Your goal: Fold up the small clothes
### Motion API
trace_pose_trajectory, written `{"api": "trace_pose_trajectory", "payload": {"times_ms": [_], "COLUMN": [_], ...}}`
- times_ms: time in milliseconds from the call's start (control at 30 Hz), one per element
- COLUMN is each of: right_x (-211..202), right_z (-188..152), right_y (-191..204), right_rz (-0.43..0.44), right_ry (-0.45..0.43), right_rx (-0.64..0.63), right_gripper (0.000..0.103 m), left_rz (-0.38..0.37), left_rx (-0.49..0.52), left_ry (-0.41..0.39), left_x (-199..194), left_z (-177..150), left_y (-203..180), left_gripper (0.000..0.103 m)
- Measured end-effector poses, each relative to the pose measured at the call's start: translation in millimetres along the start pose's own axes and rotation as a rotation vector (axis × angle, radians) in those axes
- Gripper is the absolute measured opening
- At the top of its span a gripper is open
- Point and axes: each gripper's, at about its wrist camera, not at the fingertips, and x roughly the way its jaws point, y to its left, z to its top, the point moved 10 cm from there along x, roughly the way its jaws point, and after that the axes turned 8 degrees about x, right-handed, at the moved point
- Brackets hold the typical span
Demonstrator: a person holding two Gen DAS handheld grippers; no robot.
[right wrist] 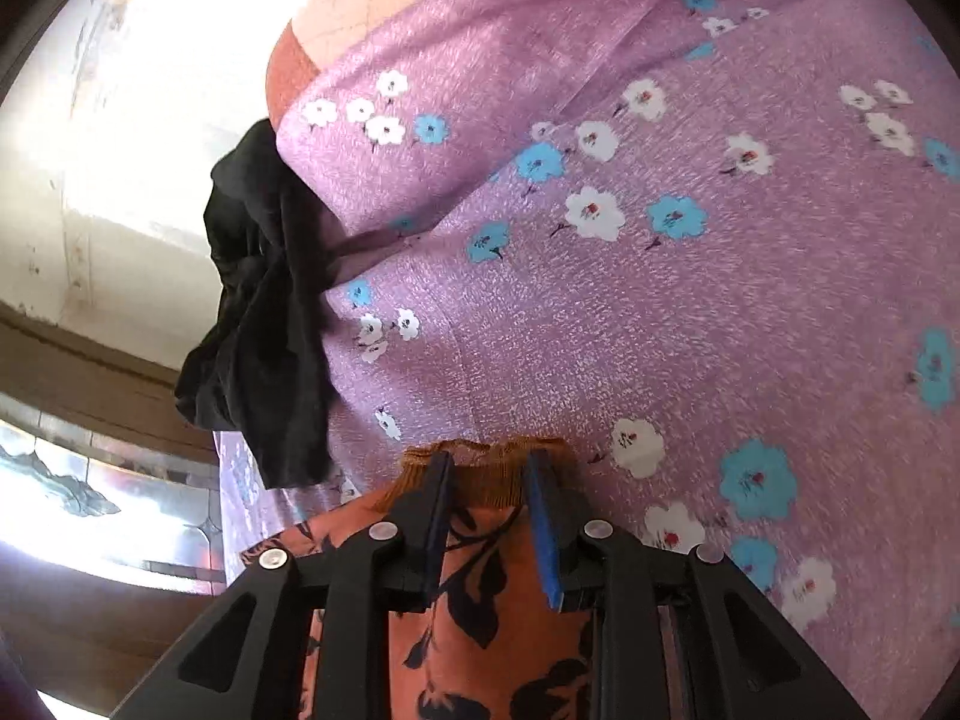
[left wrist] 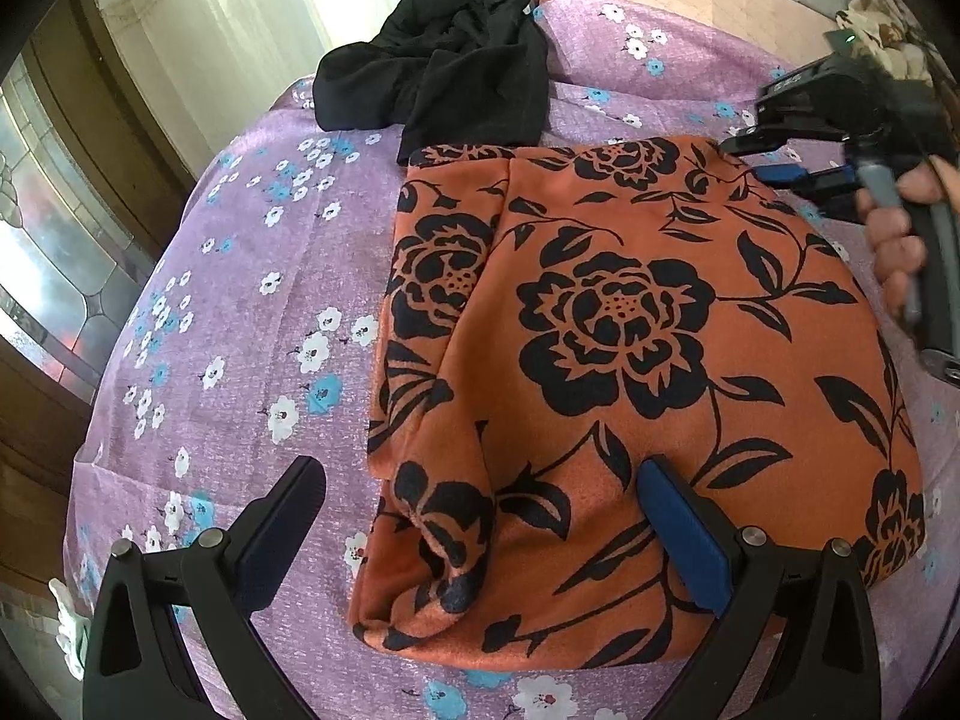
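The biggest thing I see is the lilac bedsheet (left wrist: 252, 300) with white and blue flowers, spread under both of my tools and filling most of each wrist view. On it lies the orange garment (left wrist: 600, 360) with black roses, folded into a thick block. It sits straight ahead of my left gripper (left wrist: 480, 534), whose jaws stand wide apart and grasp nothing: the right-hand pad hovers over the near edge of the cloth, the left-hand one over bare sheet beside it.

Beyond the orange garment, at its far left corner as the left tool looks, a crumpled black garment (left wrist: 444, 60) touches or just overlaps that edge. From the right wrist it hangs off to the left of the fingers.

My right gripper (right wrist: 489, 468) is at the garment's far right corner. Its jaws stand narrow, with the ribbed orange hem bunched between the pads; I cannot tell whether they actually pinch it. A hand (left wrist: 900, 228) wraps that tool's handle.
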Motion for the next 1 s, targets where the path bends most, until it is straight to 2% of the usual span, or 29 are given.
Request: {"api": "trace_pose_trajectory", "payload": {"times_ms": [100,233,267,300,333,367,467,500,567,633,867,933,1000], "right_x": [-30,-71,-79,-85,-89,-90,-78,-73,-82,-88,-114,-118,-108], "right_z": [-17,-69,-86,-98,-115,-128,-163,-170,-171,-169,-151,-152,-162], "right_y": [10,19,16,12,5,-3,-40,-51,-56,-53,-22,-18,-14], "right_rz": [0.042,0.06,0.051,0.041,0.02,0.009,-0.073,-0.062,0.017,0.026,0.074,0.113,0.129], "right_ry": [0.003,0.03,0.04,0.049,0.059,0.067,0.132,0.147,0.103,0.097,-0.045,-0.043,-0.003], "right_rx": [-0.057,-0.198,-0.23,-0.251,-0.274,-0.281,-0.295,-0.272,-0.219,-0.218,-0.351,-0.351,-0.36], "right_gripper": [0.029,0.032,0.034,0.044,0.059,0.063,0.064,0.065,0.065,0.065,0.065,0.065,0.063], "left_rz": [-0.001,0.006,0.007,0.006,0.005,0.004,0.006,0.008,0.017,0.022,0.025,0.031,0.04], "left_rx": [-0.004,-0.006,-0.005,-0.006,-0.007,-0.009,-0.016,-0.015,-0.006,0.001,0.002,0.004,0.009], "left_ry": [0.0,-0.005,-0.006,-0.008,-0.008,-0.008,-0.005,-0.005,-0.01,-0.012,-0.009,-0.01,-0.013], "left_x": [-1,-5,-5,-5,-5,-5,-5,-5,-5,-6,-4,-4,-4], "left_z": [-1,-6,-7,-7,-7,-7,-7,-6,-7,-8,0,2,3], "left_y": [0,-1,-1,-1,-1,-1,-1,-1,-2,-2,-6,-6,-7], "left_gripper": [0.103,0.103,0.103,0.103,0.103,0.103,0.103,0.103,0.103,0.103,0.103,0.103,0.103]}}
